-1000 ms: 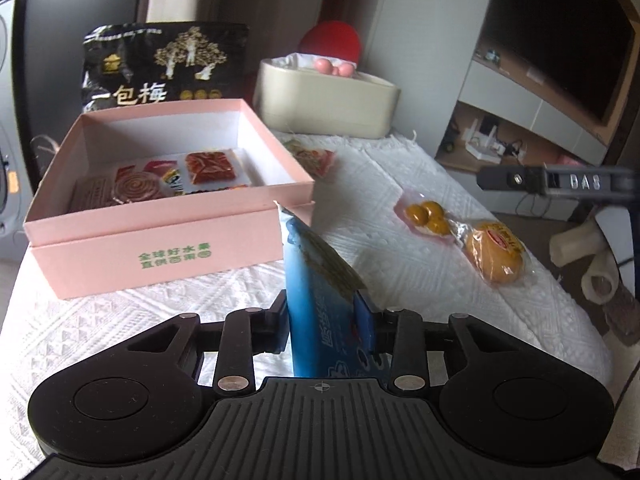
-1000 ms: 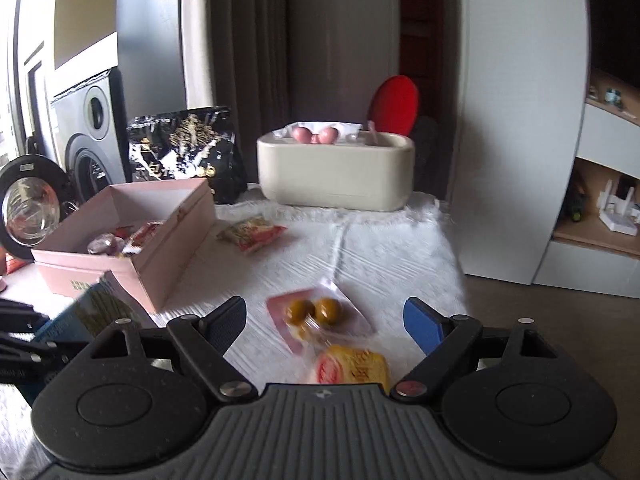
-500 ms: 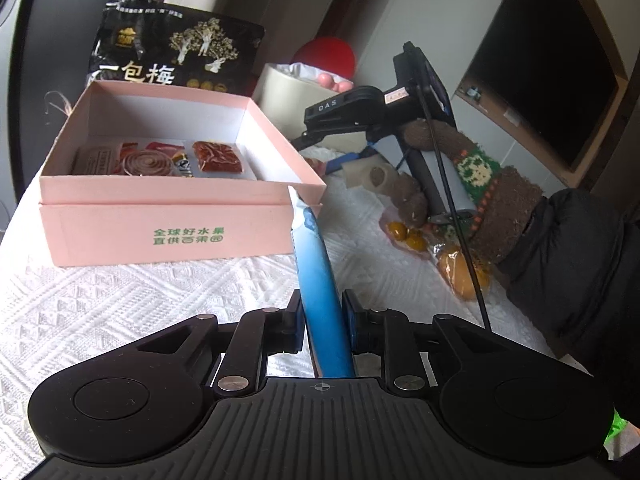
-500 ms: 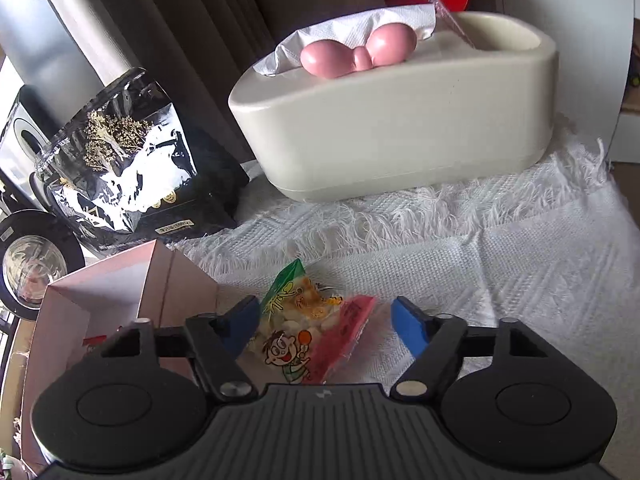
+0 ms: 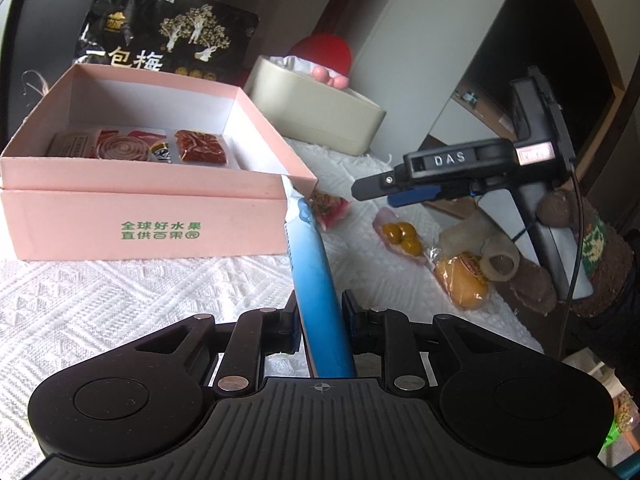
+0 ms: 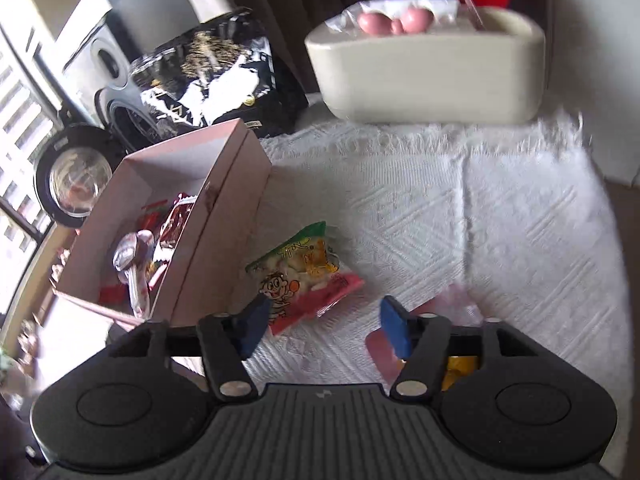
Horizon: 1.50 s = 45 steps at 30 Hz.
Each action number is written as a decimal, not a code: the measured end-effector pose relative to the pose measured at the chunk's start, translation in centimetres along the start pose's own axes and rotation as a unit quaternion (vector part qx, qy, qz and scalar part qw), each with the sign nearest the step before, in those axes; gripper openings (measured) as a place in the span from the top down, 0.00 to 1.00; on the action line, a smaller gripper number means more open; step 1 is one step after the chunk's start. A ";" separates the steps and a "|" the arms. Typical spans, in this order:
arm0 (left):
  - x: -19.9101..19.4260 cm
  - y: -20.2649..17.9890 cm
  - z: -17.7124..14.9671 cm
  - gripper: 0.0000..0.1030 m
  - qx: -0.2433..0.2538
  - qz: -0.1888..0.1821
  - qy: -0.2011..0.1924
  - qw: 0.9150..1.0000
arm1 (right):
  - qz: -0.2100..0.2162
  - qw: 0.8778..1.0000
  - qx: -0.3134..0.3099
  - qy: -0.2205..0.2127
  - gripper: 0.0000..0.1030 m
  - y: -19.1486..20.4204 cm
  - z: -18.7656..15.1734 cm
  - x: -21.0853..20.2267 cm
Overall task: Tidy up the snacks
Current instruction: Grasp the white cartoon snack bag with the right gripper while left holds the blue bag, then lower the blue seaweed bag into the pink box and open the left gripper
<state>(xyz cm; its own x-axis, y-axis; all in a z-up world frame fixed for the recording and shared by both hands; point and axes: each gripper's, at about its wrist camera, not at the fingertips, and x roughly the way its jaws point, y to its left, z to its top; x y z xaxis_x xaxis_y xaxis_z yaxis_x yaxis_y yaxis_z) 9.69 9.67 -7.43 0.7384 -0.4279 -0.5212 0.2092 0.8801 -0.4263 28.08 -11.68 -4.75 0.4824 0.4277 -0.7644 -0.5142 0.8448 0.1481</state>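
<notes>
My left gripper (image 5: 322,318) is shut on a blue snack packet (image 5: 316,280), held upright in front of the pink box (image 5: 140,220), which holds several snacks. My right gripper (image 6: 320,326) is open, hovering just above a green and red snack packet (image 6: 304,272) that lies on the white cloth beside the box (image 6: 224,216); the packet lies ahead of the jaws, nearer the left finger. In the left wrist view the right gripper (image 5: 374,190) hangs over that packet (image 5: 330,208). A pink packet with yellow balls (image 5: 400,236) and an orange packet (image 5: 460,280) lie further right.
A cream tissue box (image 6: 428,68) with a pink ornament stands at the back of the cloth (image 6: 500,216). A black plum bag (image 5: 164,40) stands behind the pink box. A shelf unit lies off the table's right edge.
My right gripper has drawn back and risen above the green and red packet, still open. My left gripper holds the blue packet at about the same spot in front of the box.
</notes>
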 end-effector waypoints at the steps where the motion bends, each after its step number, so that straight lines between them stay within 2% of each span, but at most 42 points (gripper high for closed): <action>1: 0.0 0.0 0.0 0.77 -0.001 -0.002 -0.001 1.000 | -0.018 0.999 -0.036 -0.014 0.20 0.9 -0.1 -0.2; 4: 0.4 0.3 -0.1 0.77 -0.007 0.003 -0.004 1.000 | -0.019 0.994 -0.105 -0.022 0.20 2.8 0.0 0.5; 6: 0.5 0.7 -0.3 0.76 -0.020 -0.001 -0.005 1.000 | -0.019 0.993 -0.117 -0.009 0.20 3.5 0.6 2.2; 11: 0.1 0.4 -0.5 0.72 -0.015 0.014 -0.006 1.000 | -0.031 0.994 -0.106 0.030 0.20 3.4 2.1 6.8; 13: 0.1 0.4 -0.4 0.69 -0.017 0.018 -0.006 1.000 | -0.015 0.997 -0.072 0.037 0.23 2.5 2.4 7.4; 14: 0.1 0.4 -0.4 0.68 -0.017 0.018 -0.006 1.000 | -0.012 0.998 -0.060 0.034 0.28 2.2 2.4 7.1; 15: 0.1 0.4 -0.5 0.68 -0.017 0.016 -0.006 1.000 | -0.008 0.998 -0.057 0.036 0.45 2.2 2.1 6.4; 18: 0.1 0.4 -0.4 0.69 -0.017 0.007 -0.005 1.000 | 0.000 0.998 -0.056 0.024 0.45 2.6 0.6 3.5; 22: 0.1 -0.2 -0.4 0.77 -0.003 -0.001 -0.001 1.000 | -0.001 0.998 -0.066 -0.002 0.45 3.4 -2.8 -1.7; 25: 0.1 -0.7 -0.2 0.78 -0.005 0.001 0.011 1.000 | 0.001 0.998 -0.056 -0.012 0.45 3.8 -5.4 -5.0; 28: -0.3 -0.8 -0.2 0.79 -0.019 0.003 0.020 1.000 | -0.003 0.998 -0.056 -0.025 0.45 4.4 -7.9 -7.7; 31: -1.3 -1.6 -0.3 0.81 -0.008 0.006 0.018 1.000 | -0.020 0.996 -0.065 -0.050 0.45 5.1 -9.6 -9.8; 34: -3.2 -2.5 -0.1 0.82 0.005 0.002 0.011 1.000 | -0.010 0.996 -0.056 -0.062 0.45 5.6 -10.7 -11.3; 38: -6.7 -3.0 2.2 0.82 0.007 0.007 -0.031 0.999 | 0.000 0.995 -0.065 -0.075 0.45 6.6 -11.5 -12.4; 42: -9.9 -3.2 6.9 0.82 0.026 0.047 -0.105 0.993 | 0.016 0.991 -0.071 -0.110 0.45 7.8 -11.3 -13.5; 45: -10.2 -2.4 10.7 0.82 0.019 0.058 -0.129 0.990 | 0.027 0.989 -0.078 -0.126 0.45 8.5 -11.0 -13.9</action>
<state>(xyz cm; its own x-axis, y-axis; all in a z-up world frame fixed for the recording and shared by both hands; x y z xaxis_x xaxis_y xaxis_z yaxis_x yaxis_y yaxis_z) 8.56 14.14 6.79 0.8966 -0.2613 -0.3575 0.1335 0.9292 -0.3446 9.16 -13.99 0.26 0.6024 0.5533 -0.5753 -0.6377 0.7671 0.0699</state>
